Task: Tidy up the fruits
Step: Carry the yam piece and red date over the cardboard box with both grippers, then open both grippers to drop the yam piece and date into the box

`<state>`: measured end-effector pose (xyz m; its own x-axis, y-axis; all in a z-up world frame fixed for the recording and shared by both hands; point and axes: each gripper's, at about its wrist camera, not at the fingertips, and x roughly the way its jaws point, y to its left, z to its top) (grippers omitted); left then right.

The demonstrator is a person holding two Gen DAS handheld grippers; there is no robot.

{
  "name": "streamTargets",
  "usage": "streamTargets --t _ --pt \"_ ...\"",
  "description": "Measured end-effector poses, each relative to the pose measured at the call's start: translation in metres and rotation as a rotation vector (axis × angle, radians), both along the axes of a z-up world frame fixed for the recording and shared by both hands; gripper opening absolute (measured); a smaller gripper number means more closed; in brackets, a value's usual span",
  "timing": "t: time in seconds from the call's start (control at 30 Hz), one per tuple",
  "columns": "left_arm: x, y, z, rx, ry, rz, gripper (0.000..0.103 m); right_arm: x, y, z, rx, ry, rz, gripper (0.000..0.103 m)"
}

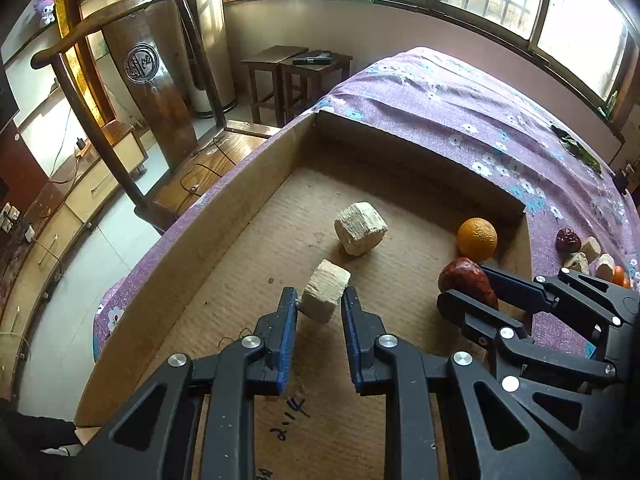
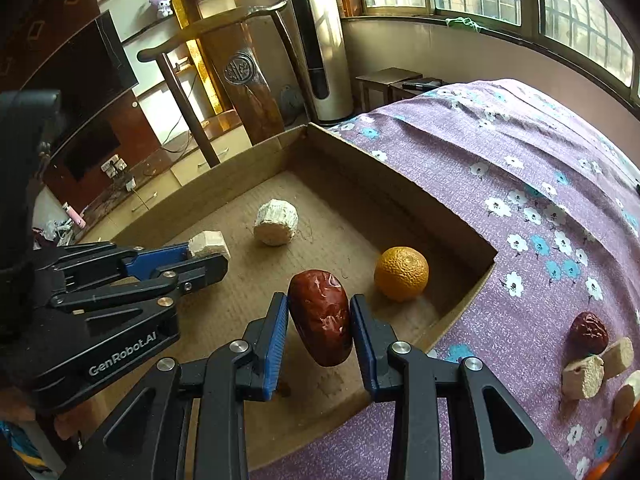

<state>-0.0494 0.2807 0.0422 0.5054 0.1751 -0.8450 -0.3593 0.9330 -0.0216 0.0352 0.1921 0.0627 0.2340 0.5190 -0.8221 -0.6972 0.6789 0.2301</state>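
A shallow cardboard box [image 1: 224, 216] [image 2: 460, 220] lies on a purple flowered bedspread. In it are a pale chunk [image 1: 360, 229] [image 2: 276, 222] and an orange [image 1: 477, 239] [image 2: 401, 273]. My left gripper [image 1: 319, 308] [image 2: 208, 254] is shut on a second pale chunk [image 1: 324, 290] [image 2: 208, 242], held above the box floor. My right gripper [image 2: 319, 320] [image 1: 464, 286] is shut on a red date [image 2: 320, 316] [image 1: 466, 278], held over the box beside the orange.
Outside the box on the bedspread [image 2: 520, 152] lie another red date [image 2: 588, 332] [image 1: 568, 239] and several pale chunks [image 2: 582, 376] [image 1: 591, 247]. A wooden chair [image 1: 160, 92], stools [image 1: 296, 76] and a cabinet stand beyond the bed's left edge.
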Motion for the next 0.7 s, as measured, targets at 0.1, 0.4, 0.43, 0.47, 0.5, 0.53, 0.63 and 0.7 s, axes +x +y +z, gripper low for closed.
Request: streamTargets --t 0.1,0.4,0.43,0.47,0.5,0.53,0.63,0.7 --pt "0.001 -0.001 -0.003 -0.029 0.008 -0.007 0.023 0.000 0.003 -0.004 -0.024 -0.022 0.000 0.036" --pt "-0.008 0.001 0.005 -0.041 -0.045 0.033 0.076 -0.006 -0.021 0.014 0.018 -0.044 -0.037 0.051" --pt "-0.009 -0.001 0.007 -0.033 -0.049 0.032 0.077 -0.008 -0.025 0.017 0.028 -0.047 -0.044 0.053" --pt "-0.010 -0.005 0.009 -0.023 -0.053 0.029 0.077 -0.010 -0.028 0.020 0.032 -0.051 -0.049 0.054" --pt "-0.012 -0.009 0.012 -0.011 -0.061 0.026 0.077 -0.012 -0.032 0.023 0.033 -0.055 -0.054 0.054" --pt "-0.014 -0.013 0.015 0.000 -0.069 0.023 0.077 -0.015 -0.036 0.025 0.036 -0.058 -0.058 0.054" --pt "-0.019 -0.024 0.024 0.021 -0.096 0.008 0.079 -0.025 -0.050 0.035 0.052 -0.075 -0.074 0.055" --pt "-0.022 -0.034 0.030 0.030 -0.116 -0.002 0.081 -0.031 -0.063 0.042 0.054 -0.088 -0.090 0.061"
